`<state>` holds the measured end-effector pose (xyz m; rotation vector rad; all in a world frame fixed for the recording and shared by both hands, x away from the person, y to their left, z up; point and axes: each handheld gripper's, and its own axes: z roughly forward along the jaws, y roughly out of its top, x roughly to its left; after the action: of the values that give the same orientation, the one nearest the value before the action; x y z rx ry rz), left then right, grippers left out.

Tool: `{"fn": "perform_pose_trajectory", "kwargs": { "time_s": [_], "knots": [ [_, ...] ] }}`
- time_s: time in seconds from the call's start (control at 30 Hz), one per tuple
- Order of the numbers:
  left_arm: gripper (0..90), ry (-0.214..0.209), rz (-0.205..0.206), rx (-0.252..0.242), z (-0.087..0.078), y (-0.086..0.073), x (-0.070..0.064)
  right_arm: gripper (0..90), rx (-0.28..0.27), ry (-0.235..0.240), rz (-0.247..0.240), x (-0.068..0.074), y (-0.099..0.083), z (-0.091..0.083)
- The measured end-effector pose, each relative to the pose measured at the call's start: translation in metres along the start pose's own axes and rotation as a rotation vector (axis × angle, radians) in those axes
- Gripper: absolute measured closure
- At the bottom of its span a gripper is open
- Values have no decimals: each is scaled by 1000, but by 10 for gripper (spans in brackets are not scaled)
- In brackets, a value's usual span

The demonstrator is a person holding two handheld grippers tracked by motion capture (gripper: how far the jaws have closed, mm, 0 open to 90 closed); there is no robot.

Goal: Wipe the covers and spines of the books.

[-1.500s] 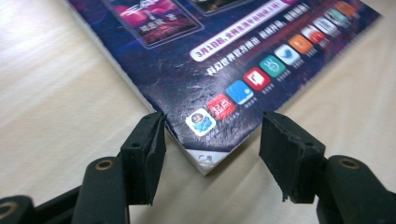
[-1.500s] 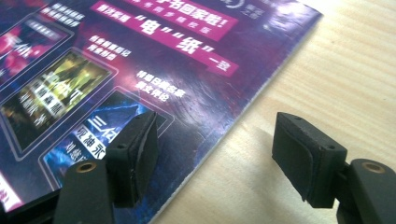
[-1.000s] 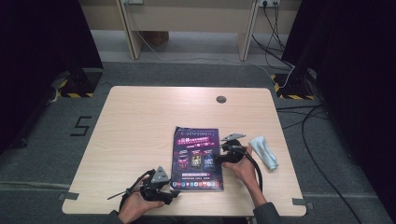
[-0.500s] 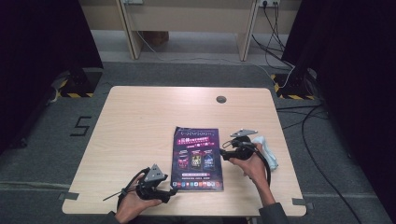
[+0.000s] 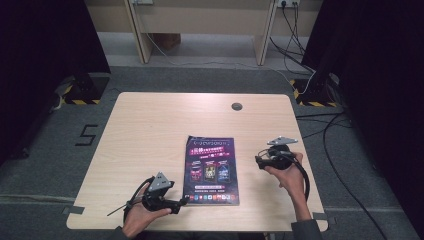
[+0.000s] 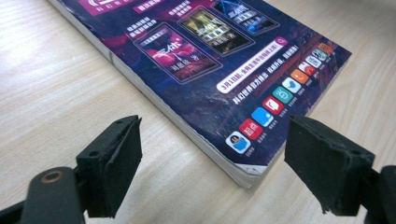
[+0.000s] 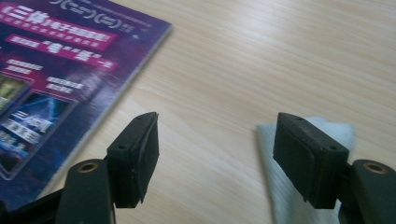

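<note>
The magazine [image 5: 211, 170] lay flat on the worktop [image 5: 150, 130]. The left tongs [image 6: 212, 158] gaped open, low at its near left corner. The right tongs [image 7: 215, 149] hovered open to its right, above a white cloth [image 7: 285, 186], wrist cocked inward.

Pale wooden table [image 5: 150, 135] on grey carpet [image 5: 200, 80], dark curtains [image 5: 45, 45] either side of the table, wooden desk legs [image 5: 141, 35] beyond it, cables [image 5: 345, 165] trailing right, "5" marking [image 5: 86, 135] left.
</note>
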<state>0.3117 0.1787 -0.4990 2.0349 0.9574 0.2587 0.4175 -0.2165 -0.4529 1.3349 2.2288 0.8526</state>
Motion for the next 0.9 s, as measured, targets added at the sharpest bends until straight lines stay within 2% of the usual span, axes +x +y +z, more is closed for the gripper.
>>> {"fn": "perform_pose_trajectory", "kwargs": {
  "time_s": [0.07, 0.17, 0.3, 0.47, 0.67, 0.9],
  "knots": [
    [178, 1, -6, -13, 0, 0, 1, 336, 2, -15, 8, -6, -3, -4],
    [178, 11, -9, -6, 0, 0, 2, 361, 5, -24, 22, -14, -7, -7],
    [179, 15, -21, -8, 0, -1, 4, 393, 14, -54, 17, -23, -12, -12],
    [179, 20, -25, -5, 0, -1, 6, 431, 19, -84, 40, -36, -17, -17],
    [182, 21, -32, -7, 2, 0, 6, 455, 61, -120, 67, -50, -28, -12],
    [206, 17, -40, -13, 11, 2, 7, 506, 92, -128, 63, -53, -32, -4]
  ]
}}
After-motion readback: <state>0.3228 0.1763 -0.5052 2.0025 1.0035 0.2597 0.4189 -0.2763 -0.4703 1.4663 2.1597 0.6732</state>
